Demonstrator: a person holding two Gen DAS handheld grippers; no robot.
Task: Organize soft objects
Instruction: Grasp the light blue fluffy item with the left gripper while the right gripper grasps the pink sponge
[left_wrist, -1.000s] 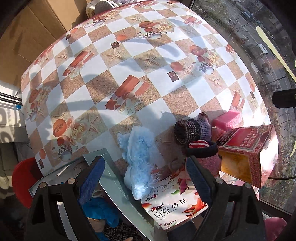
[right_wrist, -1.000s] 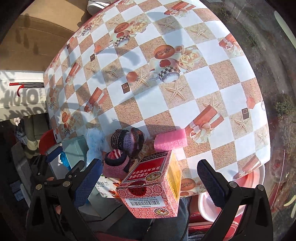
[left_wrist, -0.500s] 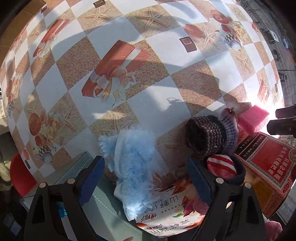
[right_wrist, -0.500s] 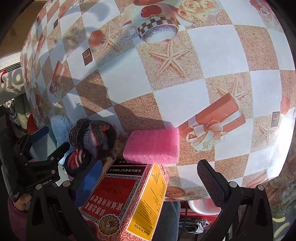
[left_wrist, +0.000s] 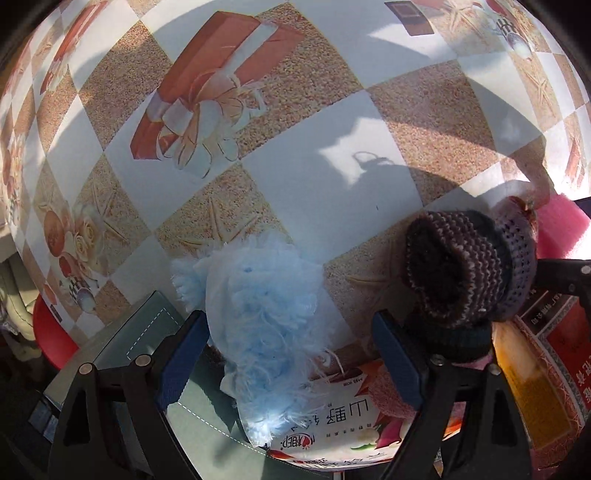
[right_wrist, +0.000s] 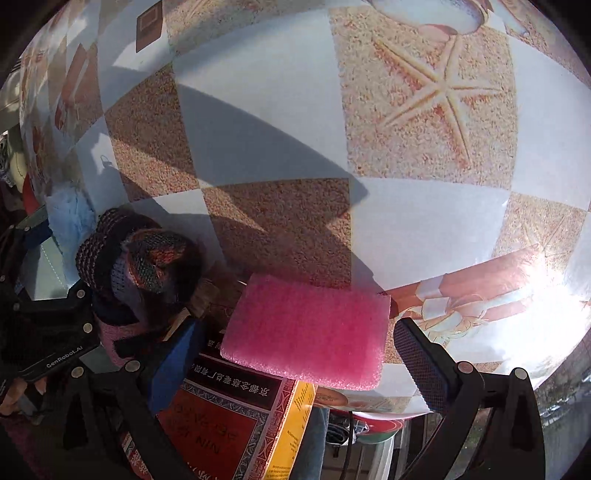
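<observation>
Jaws: left gripper (left_wrist: 288, 365) closing around fluffy pale-blue yarn bundle (left_wrist: 258, 317), untouched; right gripper (right_wrist: 291, 358) apart, pink foam sponge (right_wrist: 306, 328) between; centring advised.

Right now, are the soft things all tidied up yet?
Not yet. Nothing looks put away: the fluffy blue thing, knitted hats and pink sponge all still sit out on the table. The left gripper, jaws closing, straddles the blue fluff; the right gripper straddles the sponge. Neither grips yet.
</observation>
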